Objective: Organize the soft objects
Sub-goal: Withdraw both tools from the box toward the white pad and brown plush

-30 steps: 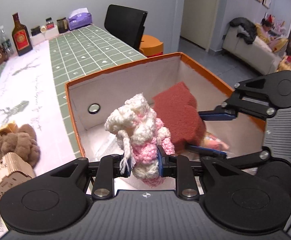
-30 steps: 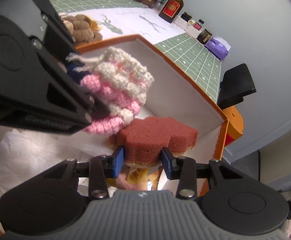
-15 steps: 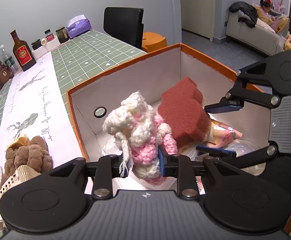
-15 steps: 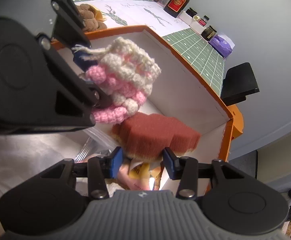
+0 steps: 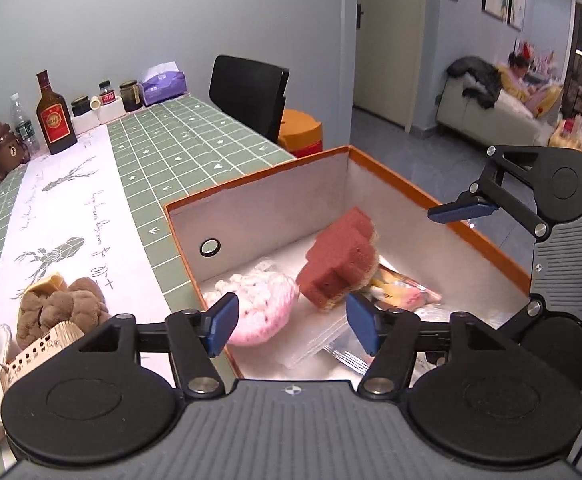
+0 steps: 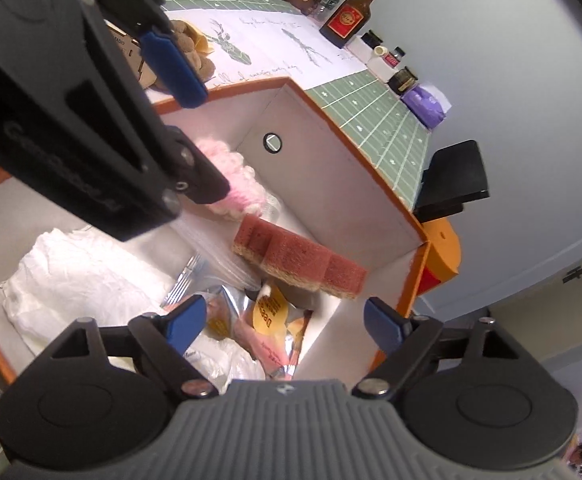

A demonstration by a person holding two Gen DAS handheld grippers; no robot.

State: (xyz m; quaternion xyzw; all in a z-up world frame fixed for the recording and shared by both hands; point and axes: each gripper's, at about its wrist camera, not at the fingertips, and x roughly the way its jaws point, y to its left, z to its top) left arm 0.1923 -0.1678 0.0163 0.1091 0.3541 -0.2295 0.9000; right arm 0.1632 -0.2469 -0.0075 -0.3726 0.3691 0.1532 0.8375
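An orange-rimmed box (image 5: 391, 176) with white walls stands on the table. Inside it lies a pink and white crochet piece (image 5: 259, 312), low against the near-left wall. A red-brown sponge (image 5: 339, 264) leans tilted beside it on snack packets. My left gripper (image 5: 294, 326) hovers above the box, its jaws opening with nothing between them. In the right wrist view my right gripper (image 6: 285, 324) is also opening above the box (image 6: 331, 116), free of the sponge (image 6: 303, 258). The crochet piece (image 6: 239, 188) shows partly behind the left gripper's body.
Snack packets (image 6: 275, 320), a white plastic bag (image 6: 83, 280) and a clear zip bag also lie in the box. Left of the box sit a brown plush toy (image 5: 63, 308) and a wooden perforated box (image 5: 39, 352). A bottle (image 5: 55, 120), jars and a tissue pack (image 5: 163, 86) line the far end; a black chair (image 5: 251, 88) stands behind.
Both grippers opened and let go. The crochet piece and the sponge dropped into the box. Both grippers pulled back and up from them.
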